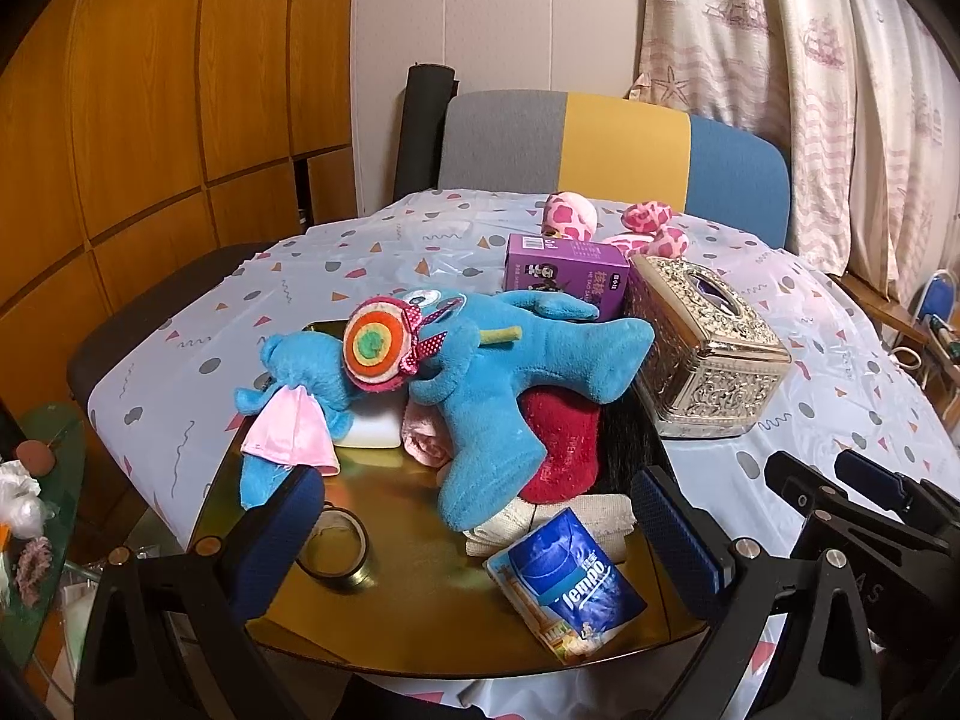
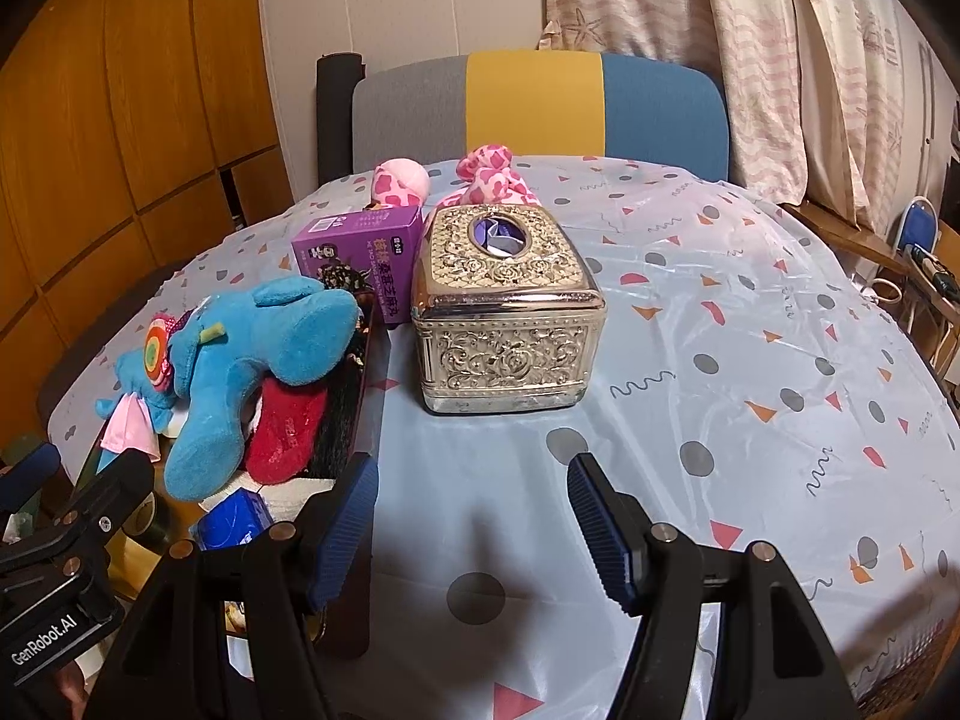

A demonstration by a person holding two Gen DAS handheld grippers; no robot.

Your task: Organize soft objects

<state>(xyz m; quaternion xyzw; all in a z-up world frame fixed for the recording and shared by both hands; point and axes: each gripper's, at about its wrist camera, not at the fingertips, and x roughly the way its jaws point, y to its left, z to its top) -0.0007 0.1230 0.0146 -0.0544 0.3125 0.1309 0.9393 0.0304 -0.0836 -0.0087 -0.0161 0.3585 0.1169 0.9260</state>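
A blue plush toy (image 1: 480, 372) with a round striped lollipop and a pink cloth lies on a gold tray (image 1: 420, 612), over a red plush piece (image 1: 564, 444), a pink cloth and a white cloth. It also shows in the right wrist view (image 2: 240, 360). A pink spotted plush (image 1: 606, 222) lies at the table's far side, behind the boxes (image 2: 474, 183). My left gripper (image 1: 474, 534) is open and empty just in front of the tray's pile. My right gripper (image 2: 474, 528) is open and empty over bare tablecloth, in front of the gold tissue box.
An ornate gold tissue box (image 2: 504, 312) and a purple carton (image 2: 360, 252) stand mid-table. A Tempo tissue pack (image 1: 564, 582) and a tape roll (image 1: 333, 549) lie on the tray. A three-coloured chair (image 2: 540, 108) stands behind the table. The patterned tablecloth (image 2: 750, 360) spreads to the right.
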